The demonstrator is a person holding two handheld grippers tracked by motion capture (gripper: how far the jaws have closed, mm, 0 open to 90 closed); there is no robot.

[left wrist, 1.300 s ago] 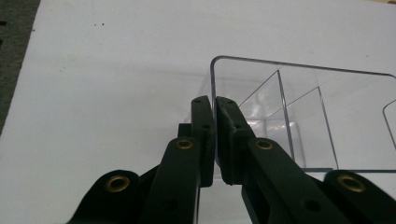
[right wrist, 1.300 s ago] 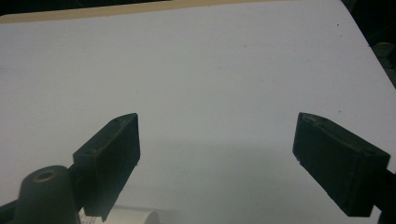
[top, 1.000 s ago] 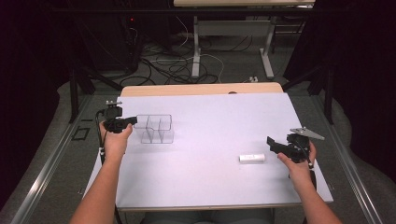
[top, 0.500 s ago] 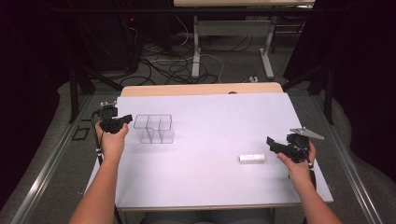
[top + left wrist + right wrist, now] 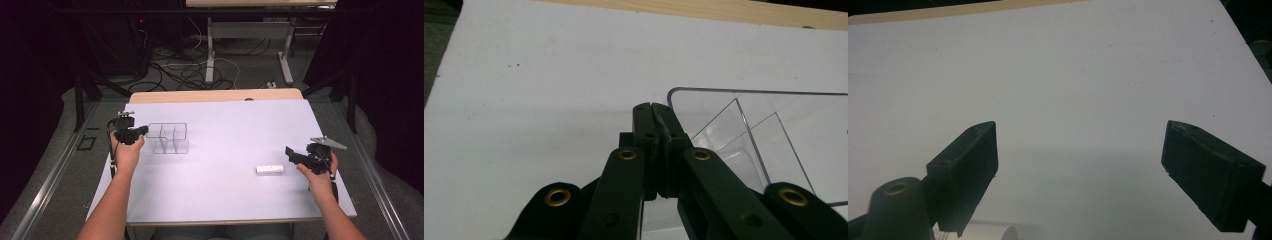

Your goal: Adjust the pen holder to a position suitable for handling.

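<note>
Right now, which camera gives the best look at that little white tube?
The high view: the white tube lies whole on the table, just left of the right gripper. The right gripper view catches one end at its bottom edge.

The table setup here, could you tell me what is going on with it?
A person holds a gripper in each hand over a white table. The left gripper is shut on the wall of a clear divided box. The right gripper is open, just beside a small white block and not touching it.
</note>
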